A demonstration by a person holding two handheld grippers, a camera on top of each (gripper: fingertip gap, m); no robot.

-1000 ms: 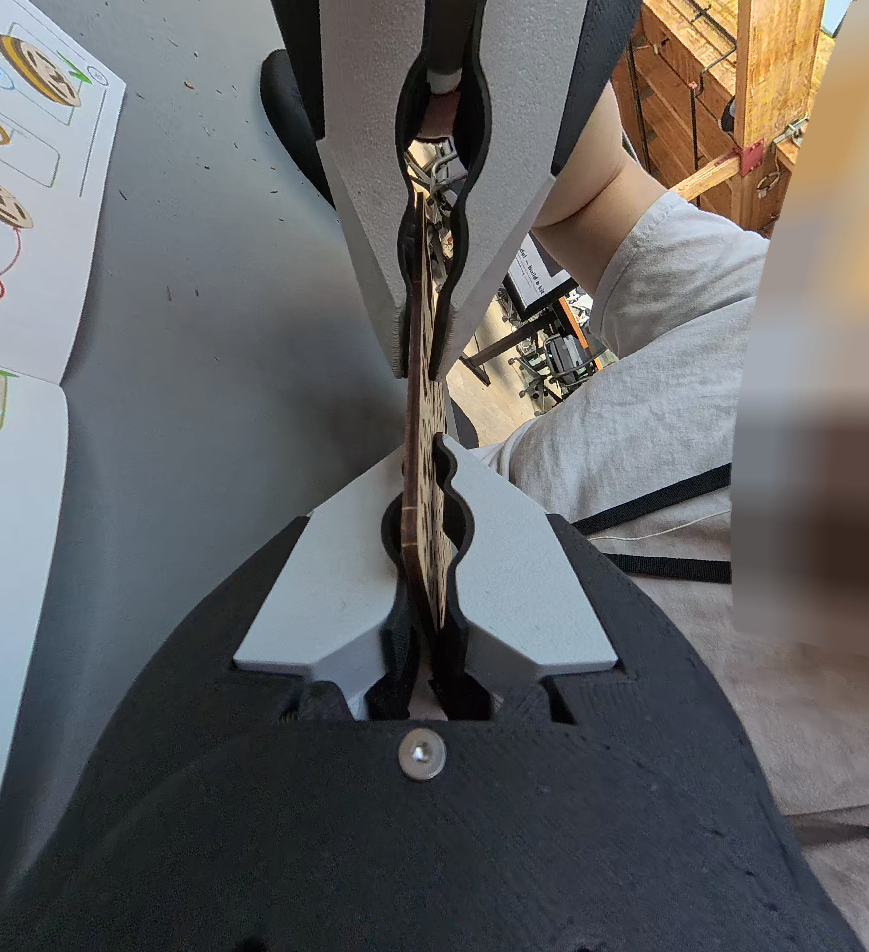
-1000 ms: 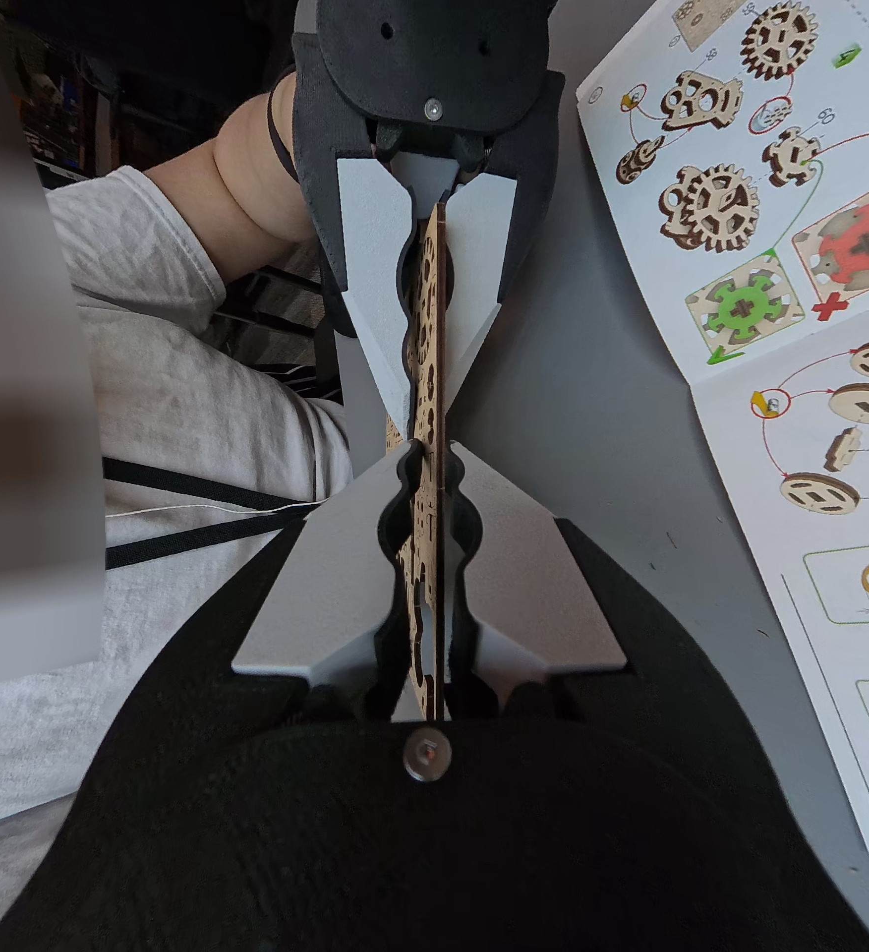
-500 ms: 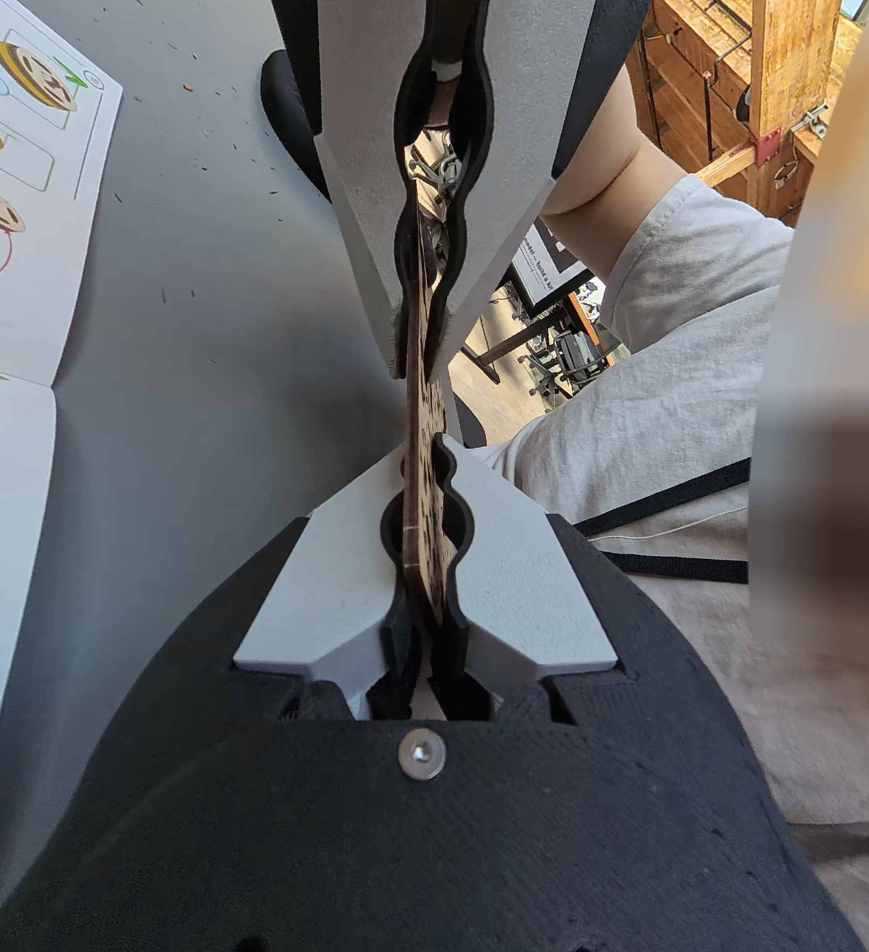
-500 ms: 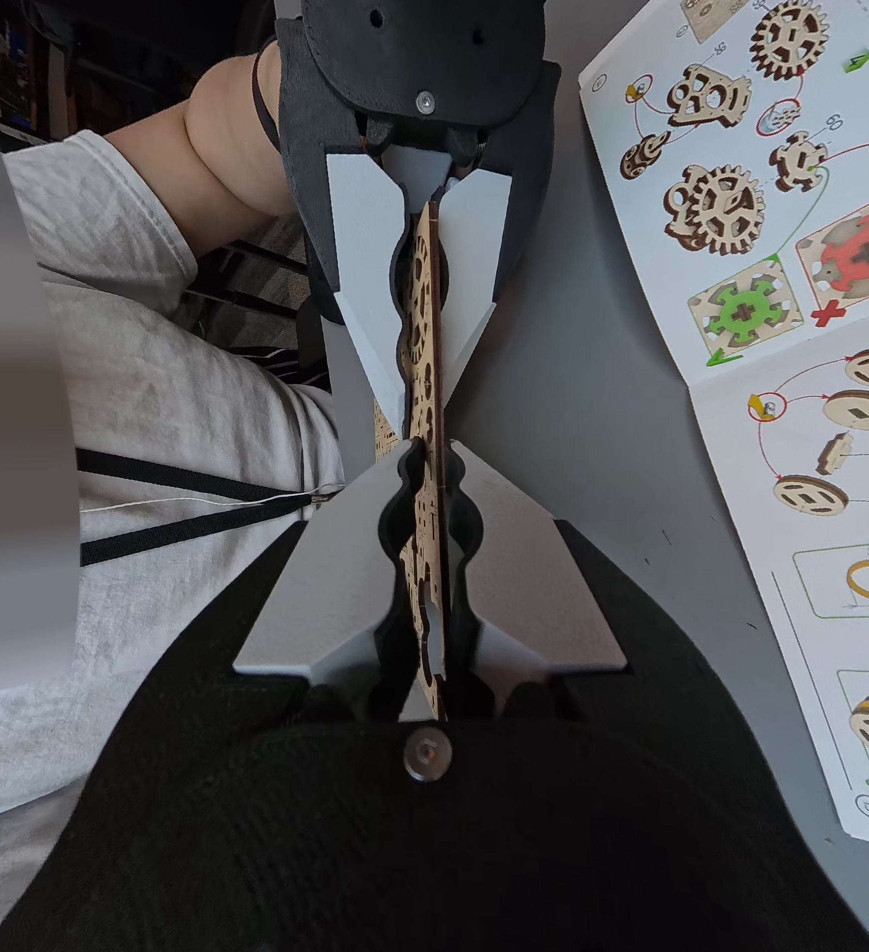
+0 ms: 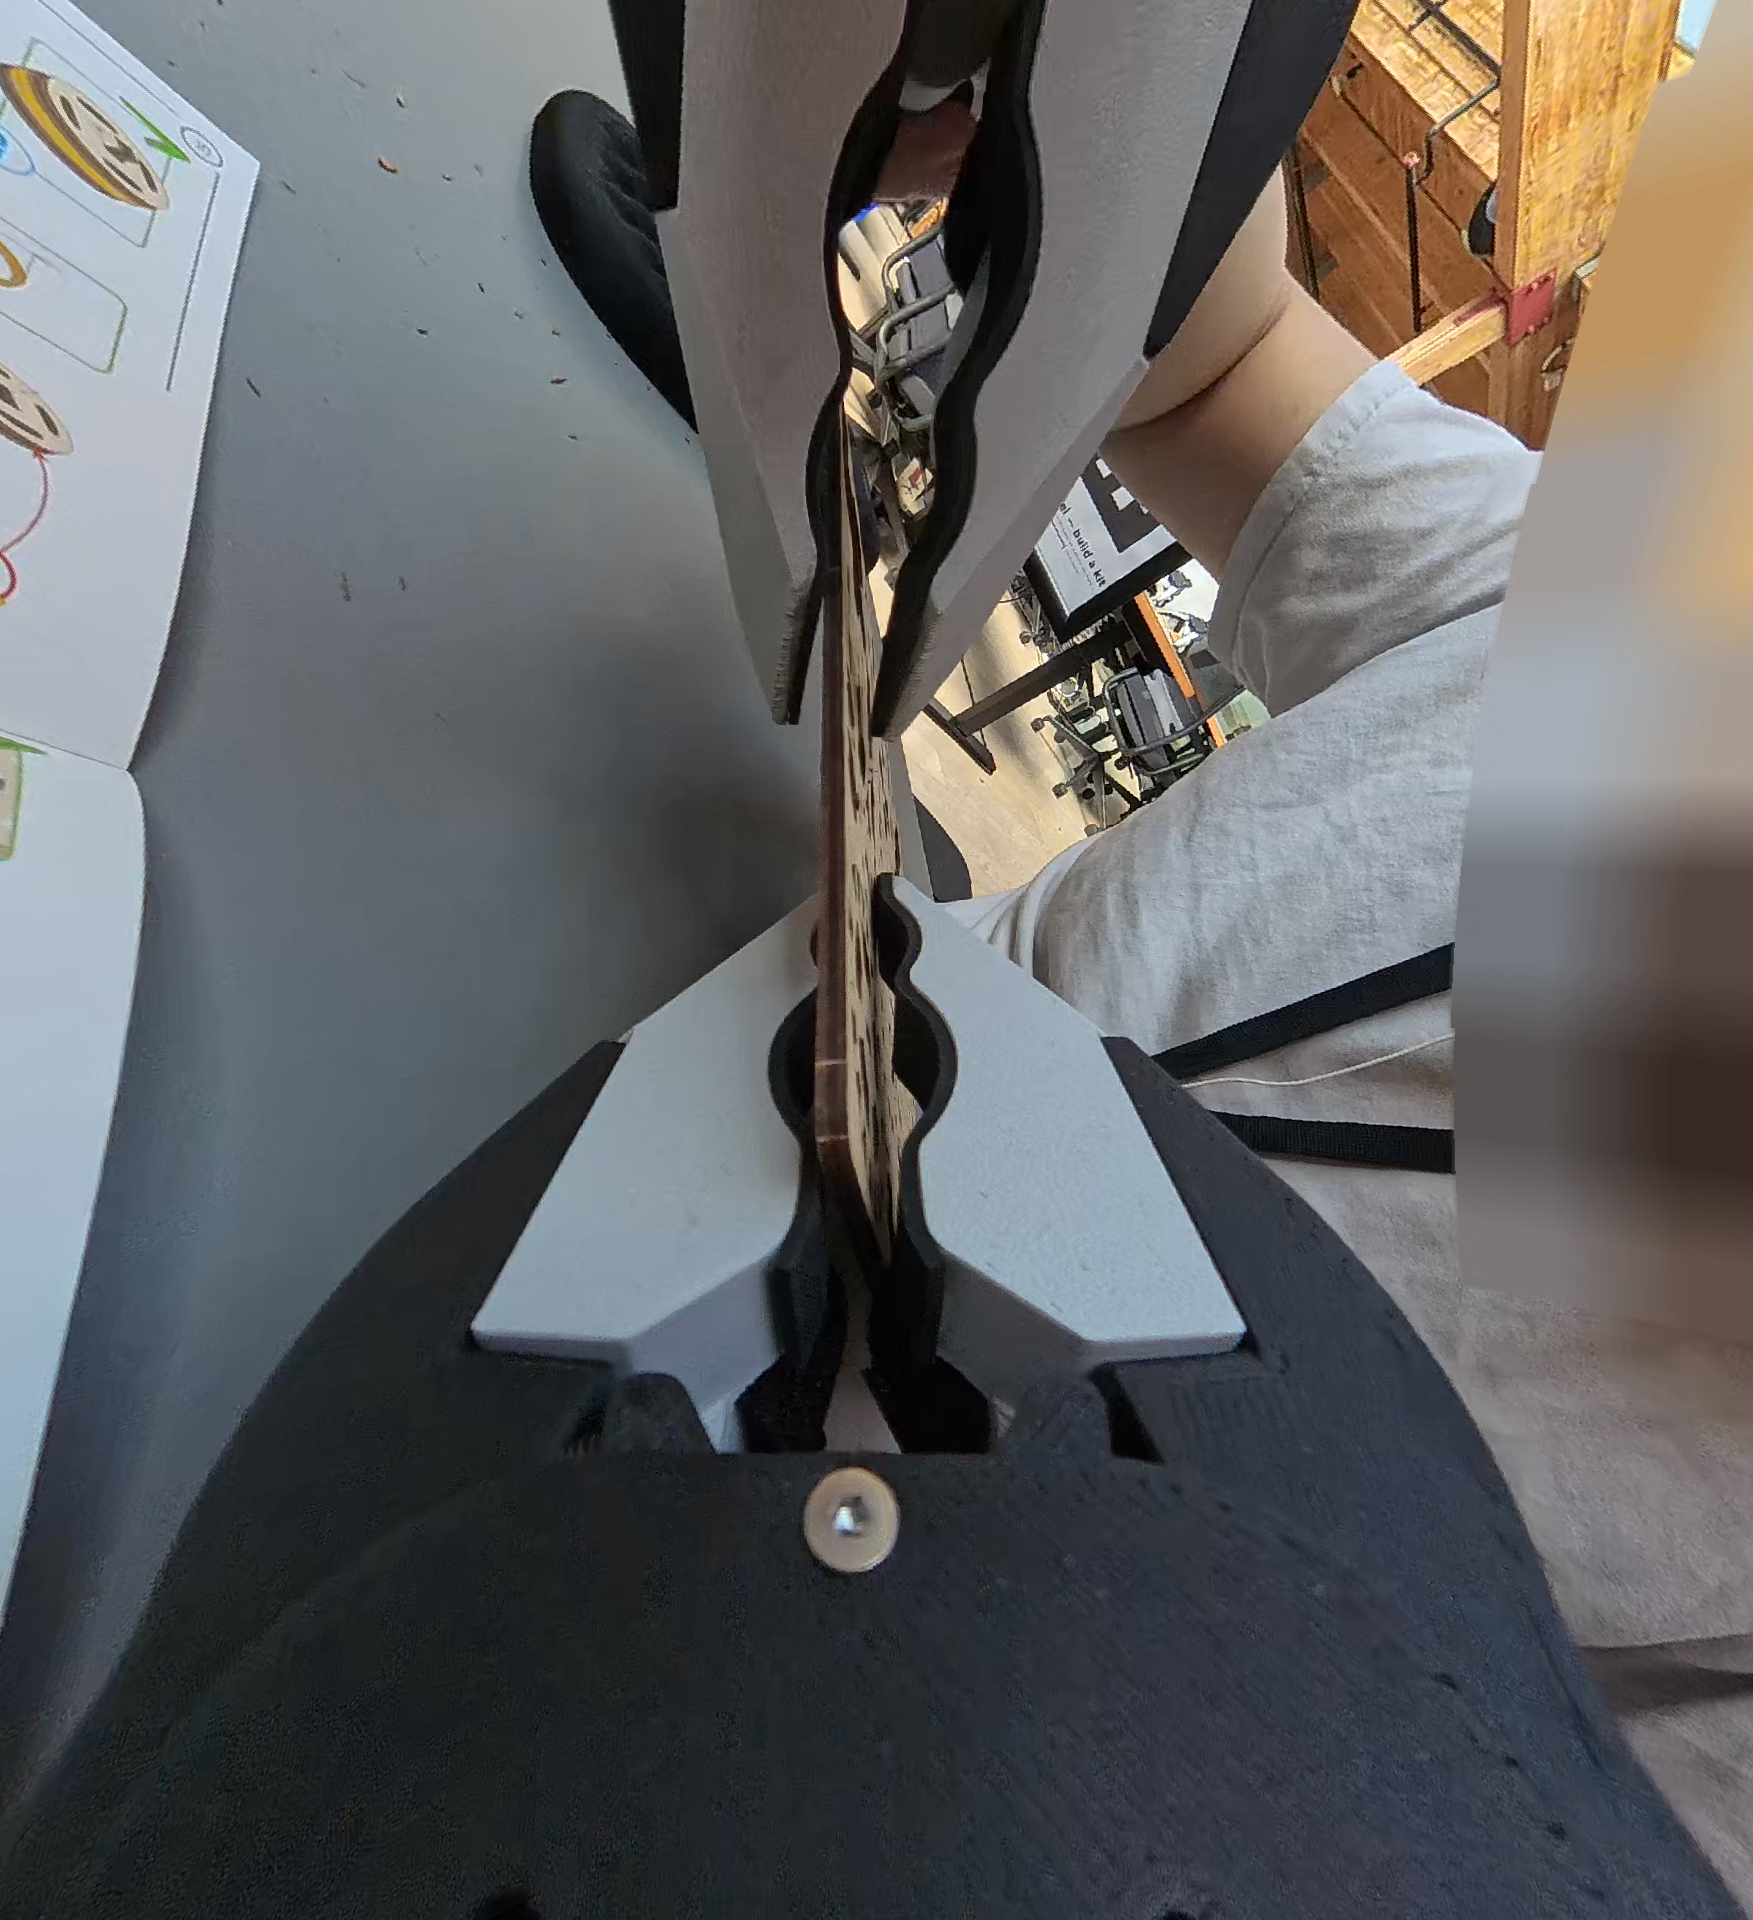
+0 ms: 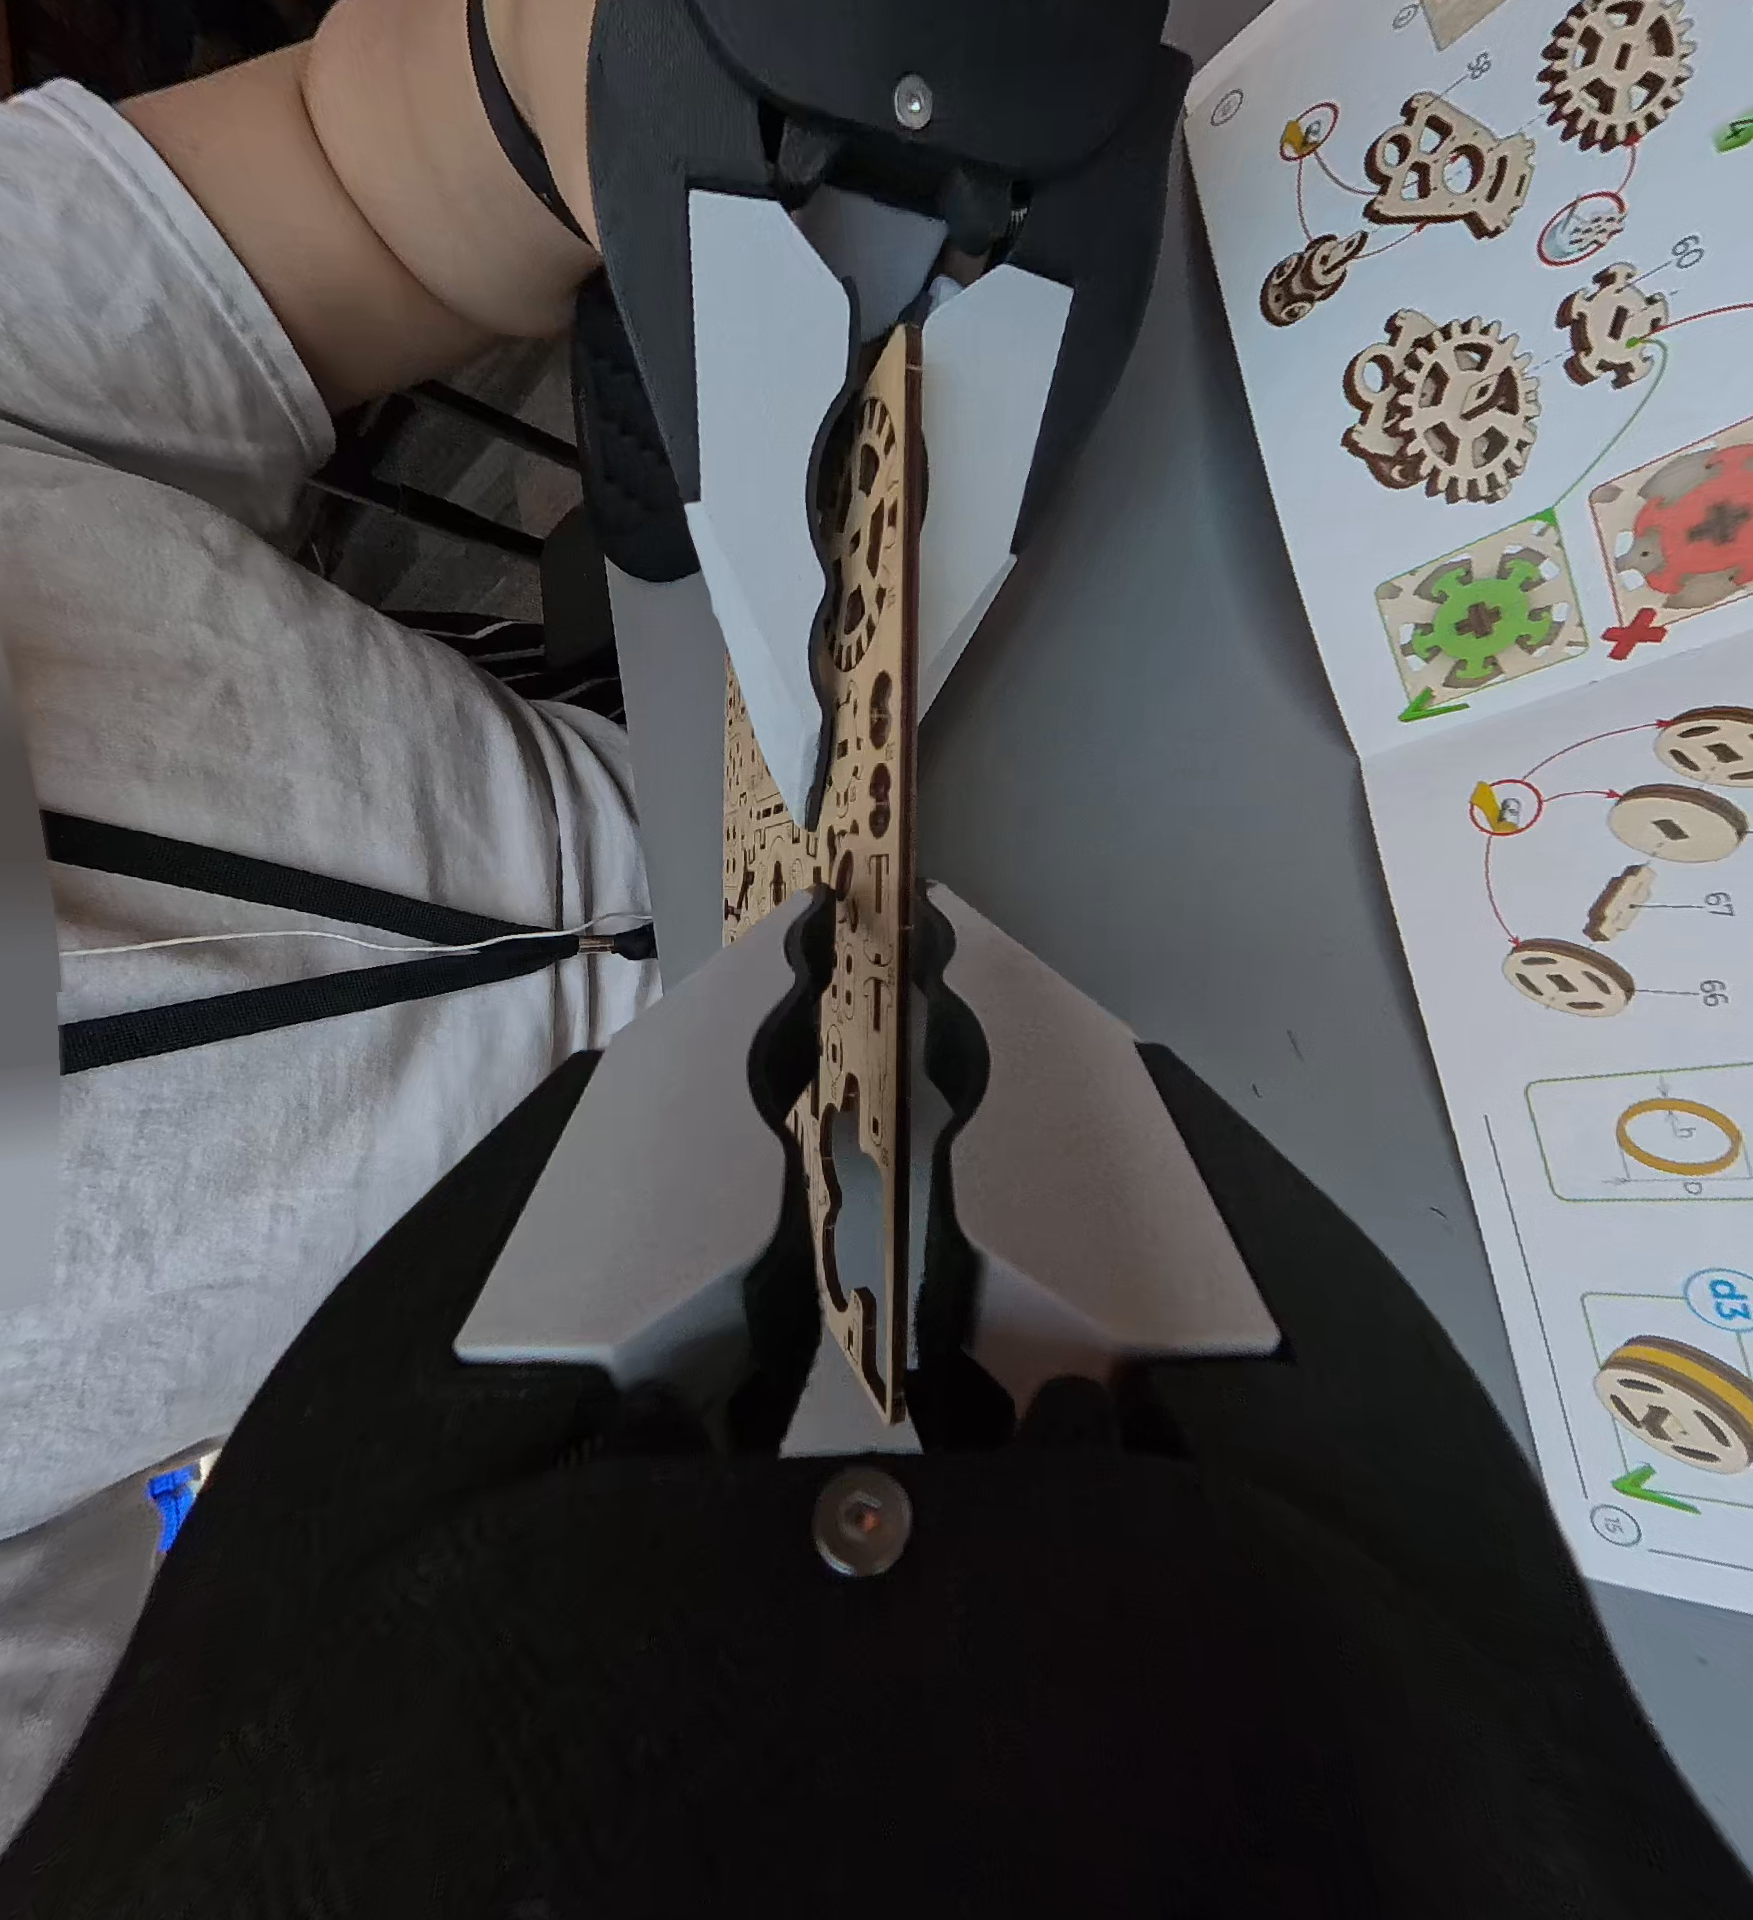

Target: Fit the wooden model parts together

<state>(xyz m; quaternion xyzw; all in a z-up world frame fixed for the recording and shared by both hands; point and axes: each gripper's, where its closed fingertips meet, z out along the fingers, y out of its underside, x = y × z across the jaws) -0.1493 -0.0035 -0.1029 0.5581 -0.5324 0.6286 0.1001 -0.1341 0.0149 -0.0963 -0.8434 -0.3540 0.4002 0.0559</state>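
Right wrist view now shows more of the wooden sheet's [image 6: 877,727] cut face at frame centre (turned slightly), right gripper [image 6: 867,914] and left gripper [image 5: 851,894] both clamped on it, so no part is freed yet.

A grey table [image 5: 456,727] fills the foreground; beyond it stand wooden framing [image 5: 1537,187] and office chairs [image 5: 1142,717] on a sunlit floor.

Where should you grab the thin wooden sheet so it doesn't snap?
Grip the wooden sheet across its flat faces at the two ends, coming in edge-on. It is thin and full of cut-outs, so the left gripper and right gripper each clamp one end.
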